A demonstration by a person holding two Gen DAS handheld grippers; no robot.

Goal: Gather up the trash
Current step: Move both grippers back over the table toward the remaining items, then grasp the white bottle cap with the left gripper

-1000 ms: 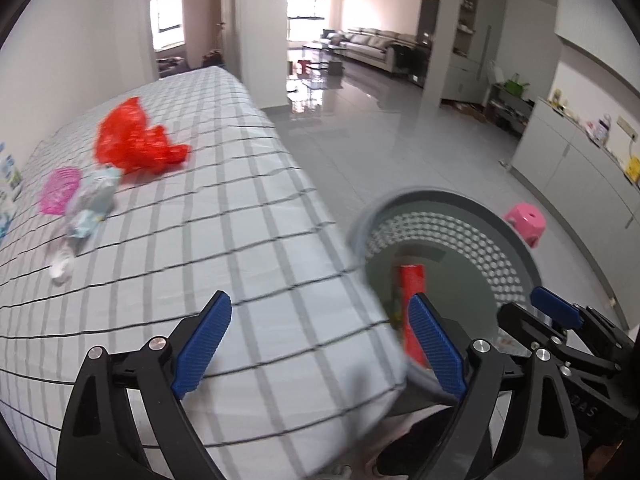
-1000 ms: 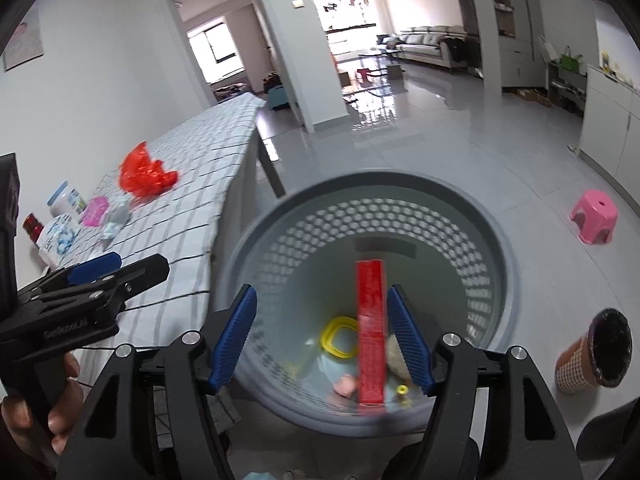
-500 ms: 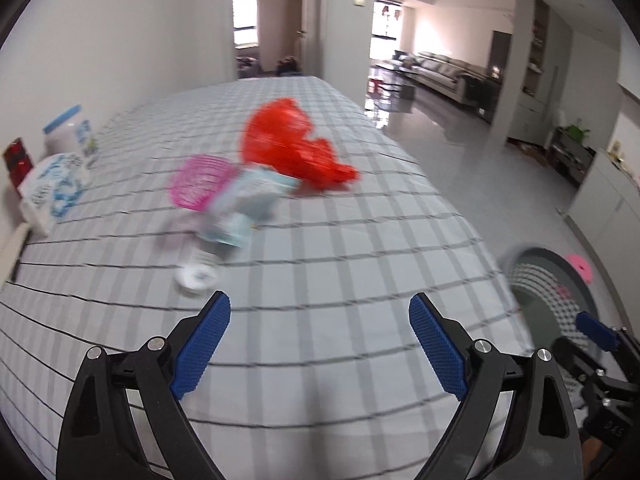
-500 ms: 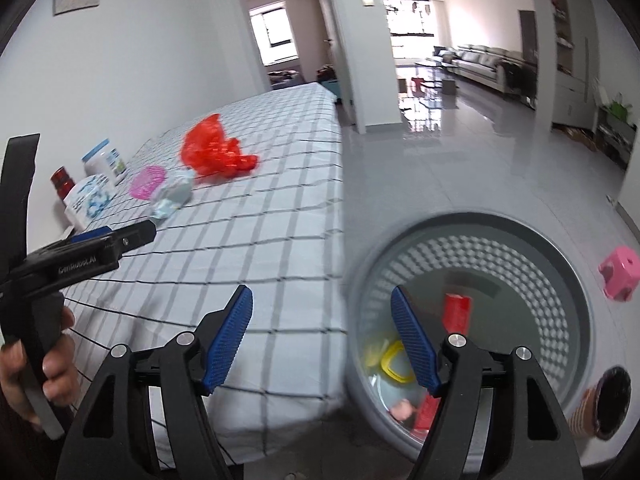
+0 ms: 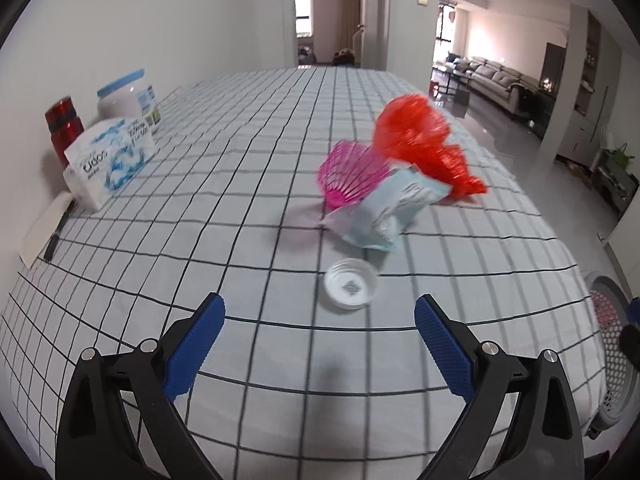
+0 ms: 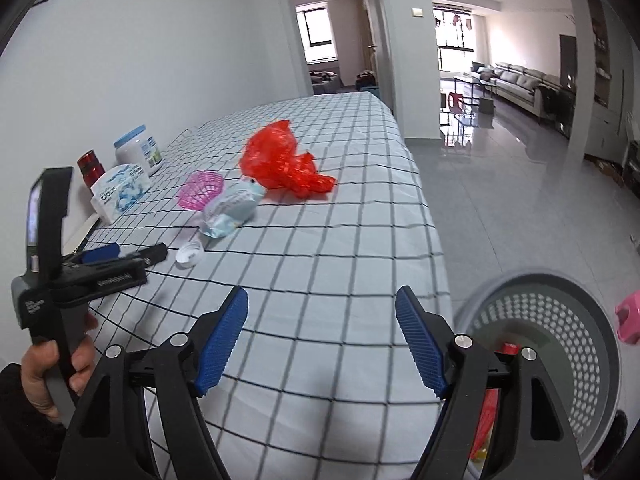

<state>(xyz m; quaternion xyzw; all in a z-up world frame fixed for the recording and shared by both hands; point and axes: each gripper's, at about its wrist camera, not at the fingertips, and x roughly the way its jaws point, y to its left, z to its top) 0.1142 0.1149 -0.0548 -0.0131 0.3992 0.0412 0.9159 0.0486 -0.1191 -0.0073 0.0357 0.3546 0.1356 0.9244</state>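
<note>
Both hand-held grippers, left (image 5: 318, 340) and right (image 6: 322, 340), were empty, jaws opening, reaching for trash on the desk (image 5: 240, 184). The small lid (image 5: 351, 283) lay nearest; the next move likely called for closing on it, basket (image 6: 560, 320) beside.

The bin (image 6: 560, 344) is cut off by the frame edge, its contents mostly hidden behind the right tool (image 6: 322, 340).

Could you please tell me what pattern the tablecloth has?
The tablecloth is white with a thin black grid of squares, clearest in the left wrist view.
</note>
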